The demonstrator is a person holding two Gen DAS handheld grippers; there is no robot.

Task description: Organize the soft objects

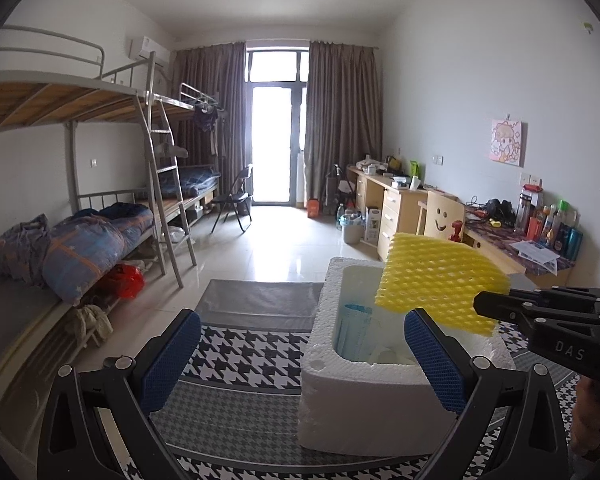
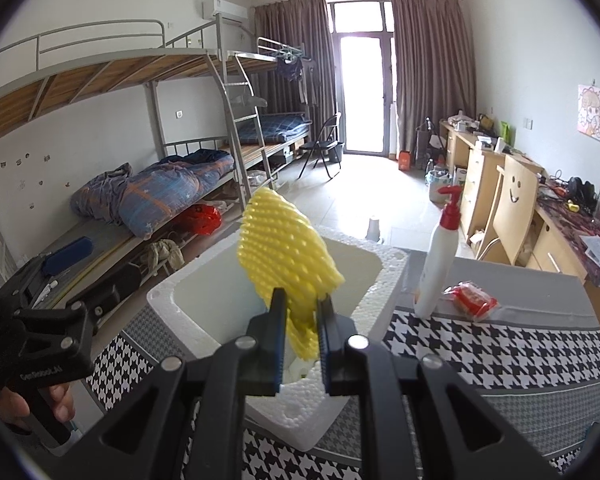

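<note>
Above the foam box (image 2: 188, 300), the right gripper (image 2: 300, 336) pinches yellow foam netting (image 2: 284, 248). Only its camera shows a bottle (image 2: 440, 256) right of the box; the left gripper (image 1: 300, 360) gapes, empty.

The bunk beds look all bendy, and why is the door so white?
In both wrist views the fisheye lens curves the bunk bed rails near the picture edges. Daylight through the balcony door overexposes it in the right wrist view and leaves glare on the floor in the left.
</note>
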